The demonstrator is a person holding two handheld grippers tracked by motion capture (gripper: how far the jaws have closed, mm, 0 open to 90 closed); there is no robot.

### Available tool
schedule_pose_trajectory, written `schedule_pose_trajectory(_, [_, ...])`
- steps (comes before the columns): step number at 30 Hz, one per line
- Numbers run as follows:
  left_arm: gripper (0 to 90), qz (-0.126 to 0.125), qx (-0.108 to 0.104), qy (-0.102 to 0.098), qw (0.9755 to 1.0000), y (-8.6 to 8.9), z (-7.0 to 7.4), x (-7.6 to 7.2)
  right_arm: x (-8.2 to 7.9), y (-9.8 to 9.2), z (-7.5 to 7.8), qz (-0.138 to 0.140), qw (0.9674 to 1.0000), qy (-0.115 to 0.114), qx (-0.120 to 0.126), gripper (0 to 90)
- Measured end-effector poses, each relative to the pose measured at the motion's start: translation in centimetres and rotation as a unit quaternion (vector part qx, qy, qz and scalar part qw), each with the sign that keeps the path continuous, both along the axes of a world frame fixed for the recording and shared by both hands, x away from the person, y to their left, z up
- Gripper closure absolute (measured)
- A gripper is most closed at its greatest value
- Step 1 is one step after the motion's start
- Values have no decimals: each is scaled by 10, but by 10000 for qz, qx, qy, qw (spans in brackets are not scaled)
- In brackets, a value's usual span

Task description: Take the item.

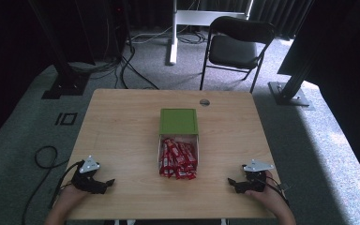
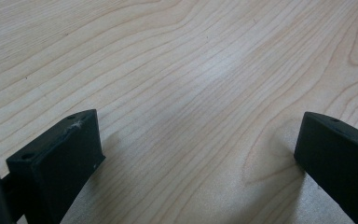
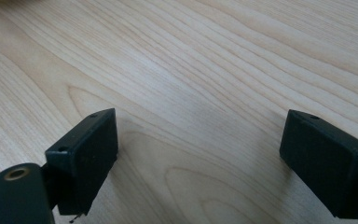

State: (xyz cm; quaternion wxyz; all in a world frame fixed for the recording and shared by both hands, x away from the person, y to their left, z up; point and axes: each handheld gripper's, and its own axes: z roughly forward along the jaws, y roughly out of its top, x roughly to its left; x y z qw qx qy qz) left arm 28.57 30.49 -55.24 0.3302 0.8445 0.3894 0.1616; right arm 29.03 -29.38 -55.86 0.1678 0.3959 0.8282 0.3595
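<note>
Light wooden table (image 1: 122, 136) seen from above: a pile of red snack packets (image 1: 177, 158) lies at its centre, touching the near edge of a square green box (image 1: 178, 122). The left gripper (image 1: 104, 183) rests near the table's front left corner and the right gripper (image 1: 234, 183) near its front right corner, both well apart from the packets. In each gripper view, the two black jaws stand wide apart over bare wood, with nothing between them.
</note>
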Motion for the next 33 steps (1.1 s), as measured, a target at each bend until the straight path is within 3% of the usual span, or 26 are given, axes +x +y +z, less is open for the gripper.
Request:
schedule_pose_trajectory(22, [15, -3, 2, 1, 10000, 0, 0, 0, 0, 0, 0, 0, 10000, -4, -4, 113])
schedule_pose_trajectory(33, [15, -17, 3, 1, 10000, 0, 0, 0, 1, 7, 1, -189, 9998, 12, -17, 113])
